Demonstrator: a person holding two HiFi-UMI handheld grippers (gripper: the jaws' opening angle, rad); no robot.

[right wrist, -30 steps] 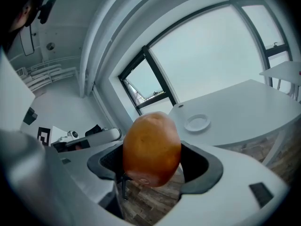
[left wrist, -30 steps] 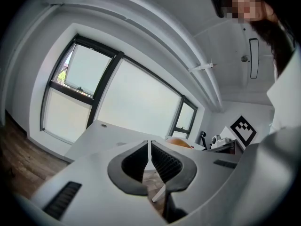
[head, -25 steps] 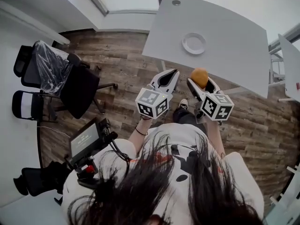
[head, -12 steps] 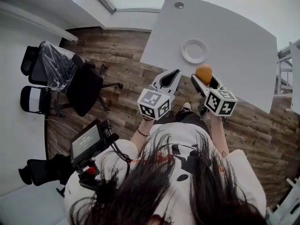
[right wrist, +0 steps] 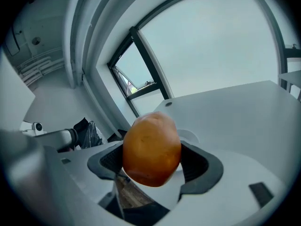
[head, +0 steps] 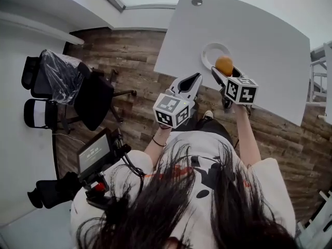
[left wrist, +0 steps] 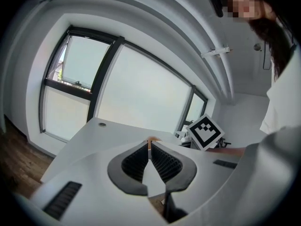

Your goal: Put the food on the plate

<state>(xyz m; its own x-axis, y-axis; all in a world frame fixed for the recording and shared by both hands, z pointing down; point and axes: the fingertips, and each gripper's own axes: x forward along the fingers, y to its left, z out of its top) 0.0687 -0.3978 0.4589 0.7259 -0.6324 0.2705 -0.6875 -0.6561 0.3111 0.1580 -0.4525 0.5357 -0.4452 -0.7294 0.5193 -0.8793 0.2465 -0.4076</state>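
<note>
An orange, egg-shaped piece of food [head: 224,65] [right wrist: 151,149] is clamped between the jaws of my right gripper [head: 224,69] [right wrist: 153,161]. In the head view it hangs over the near rim of the small white plate [head: 211,50], which lies on the grey-white table [head: 259,40]. In the right gripper view a bit of the plate [right wrist: 190,136] shows just behind the food. My left gripper [head: 190,82] [left wrist: 149,150] is shut with nothing in it, held over the floor short of the table's near edge, left of the right gripper.
The table [left wrist: 94,135] has a round cable grommet [head: 196,2] near its far corner. Black office chairs [head: 78,90] stand on the wood floor [head: 135,61] to the left. A small monitor rig [head: 96,154] hangs at the person's left side. Large windows [right wrist: 225,51] lie ahead.
My right gripper has carried the food forward from over the floor to over the plate's near rim. The left gripper has kept its place beside it, still shut.
</note>
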